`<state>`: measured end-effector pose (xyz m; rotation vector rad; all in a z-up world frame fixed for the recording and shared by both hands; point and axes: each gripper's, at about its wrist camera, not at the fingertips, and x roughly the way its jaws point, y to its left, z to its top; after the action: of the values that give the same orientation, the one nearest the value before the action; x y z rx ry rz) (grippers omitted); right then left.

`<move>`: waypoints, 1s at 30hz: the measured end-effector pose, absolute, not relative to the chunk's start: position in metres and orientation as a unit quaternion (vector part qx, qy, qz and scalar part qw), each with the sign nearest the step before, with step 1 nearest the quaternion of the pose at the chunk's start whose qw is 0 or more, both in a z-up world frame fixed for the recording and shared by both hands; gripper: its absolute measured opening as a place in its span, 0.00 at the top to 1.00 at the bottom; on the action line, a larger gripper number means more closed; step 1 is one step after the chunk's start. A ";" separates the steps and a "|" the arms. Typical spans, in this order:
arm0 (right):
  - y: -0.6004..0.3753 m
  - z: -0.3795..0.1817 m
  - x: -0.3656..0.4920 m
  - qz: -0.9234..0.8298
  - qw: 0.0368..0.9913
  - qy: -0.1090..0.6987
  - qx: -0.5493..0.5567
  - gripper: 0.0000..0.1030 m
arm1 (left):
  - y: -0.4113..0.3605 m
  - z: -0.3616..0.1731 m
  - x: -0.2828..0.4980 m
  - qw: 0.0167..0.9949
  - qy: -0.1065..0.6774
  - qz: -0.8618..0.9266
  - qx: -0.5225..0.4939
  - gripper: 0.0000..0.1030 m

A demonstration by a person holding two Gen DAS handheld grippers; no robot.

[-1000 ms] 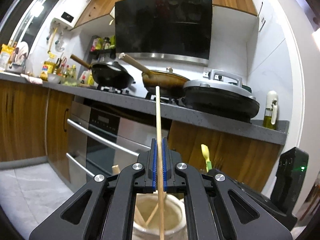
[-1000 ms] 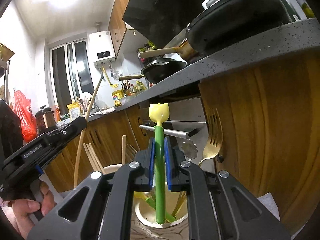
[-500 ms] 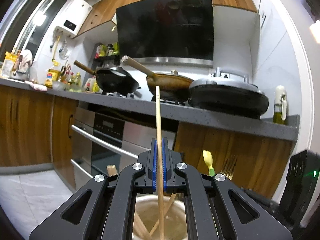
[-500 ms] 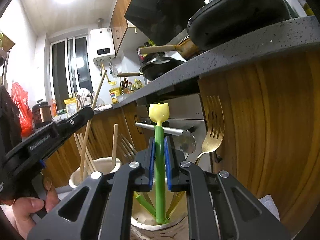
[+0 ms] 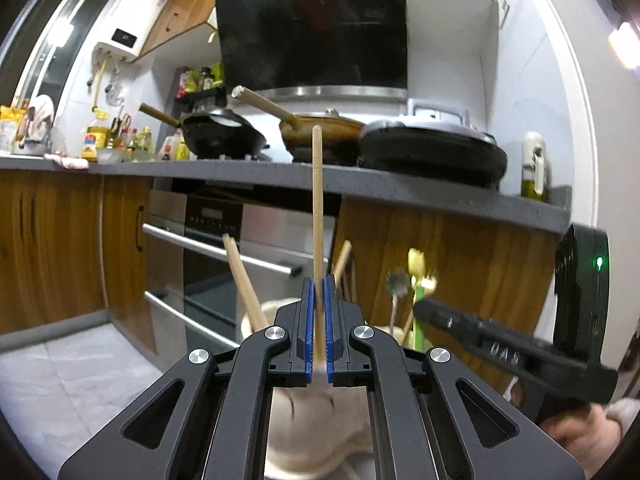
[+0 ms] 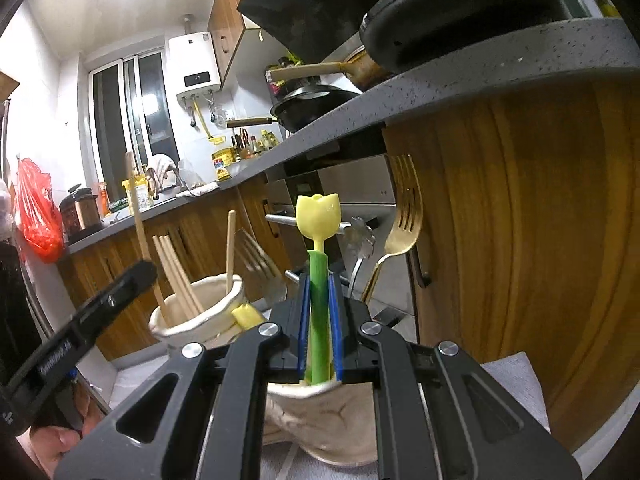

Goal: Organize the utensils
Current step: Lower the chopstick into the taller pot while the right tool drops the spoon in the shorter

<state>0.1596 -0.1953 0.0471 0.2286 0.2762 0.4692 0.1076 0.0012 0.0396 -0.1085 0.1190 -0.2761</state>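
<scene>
Left wrist view: left claw [image 5: 318, 330] clamped on a wooden chopstick [image 5: 317, 208], stick upright betw. the blue pads, lower end blurred over the cream holder [image 5: 320, 424] just below. More chopsticks [image 5: 245, 280] lean in that holder, left of the claw. Right wrist view: right claw [image 6: 319, 328] pinched on a green-stemmed tulip utensil [image 6: 319, 280], its foot inside a second cream holder [image 6: 336, 420] under the claw. Gold fork [image 6: 402, 224] stands just right, beyond the claw.
</scene>
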 end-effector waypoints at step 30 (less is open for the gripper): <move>-0.176 0.037 0.157 0.216 0.962 0.163 0.039 0.91 | 0.020 0.034 0.096 0.986 0.090 -0.121 -0.075 0.62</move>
<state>0.1571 -0.1764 0.0368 0.0797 0.3293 0.4384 0.0964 0.0203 0.0337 -0.1515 0.1801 -0.2436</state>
